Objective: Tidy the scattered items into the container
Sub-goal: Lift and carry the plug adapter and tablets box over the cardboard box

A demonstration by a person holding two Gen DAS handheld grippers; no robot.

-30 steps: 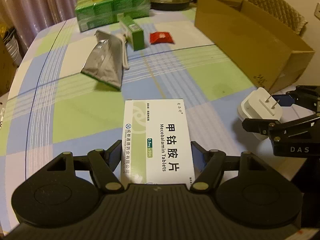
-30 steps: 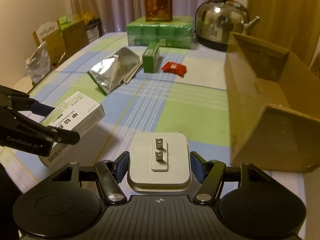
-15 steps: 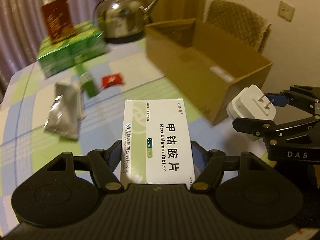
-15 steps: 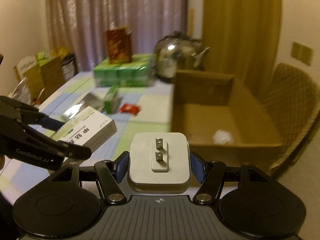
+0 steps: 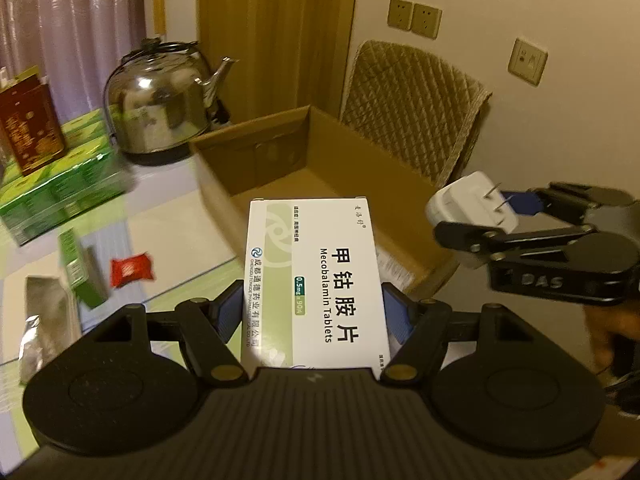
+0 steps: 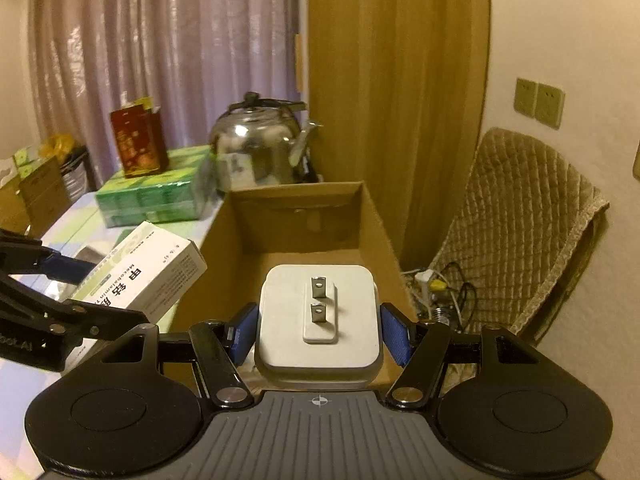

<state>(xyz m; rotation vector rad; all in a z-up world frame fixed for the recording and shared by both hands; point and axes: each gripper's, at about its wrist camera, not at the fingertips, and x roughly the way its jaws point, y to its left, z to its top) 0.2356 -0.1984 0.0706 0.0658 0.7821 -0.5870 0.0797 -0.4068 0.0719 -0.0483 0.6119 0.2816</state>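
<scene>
Tools have both risen off the desk toward the carton (image 5: 304, 148) ahead: left tool (image 5: 314, 312) clamps the pillbox (image 5: 316, 276), right tool (image 6: 318, 332) clamps the charger (image 6: 318, 312). Release comes next; foil pouch (image 5: 44, 320), green box (image 5: 78, 268) and red sachet (image 5: 132, 269) remain left of the left tool.

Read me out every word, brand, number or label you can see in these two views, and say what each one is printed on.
"Mecobalamin Tablets", "甲钴胺片" and "0.5mg x 90片": medicine box held in the left gripper.
"成都通德药业有限公司": same box, left edge; the Latin line beside it is too small to read.
"DAS": side of the right gripper, which holds the white plug adapter.
"...Robot.AI", cut off: left gripper body in the right wrist view.
Red box print: too blurred to read.
</scene>
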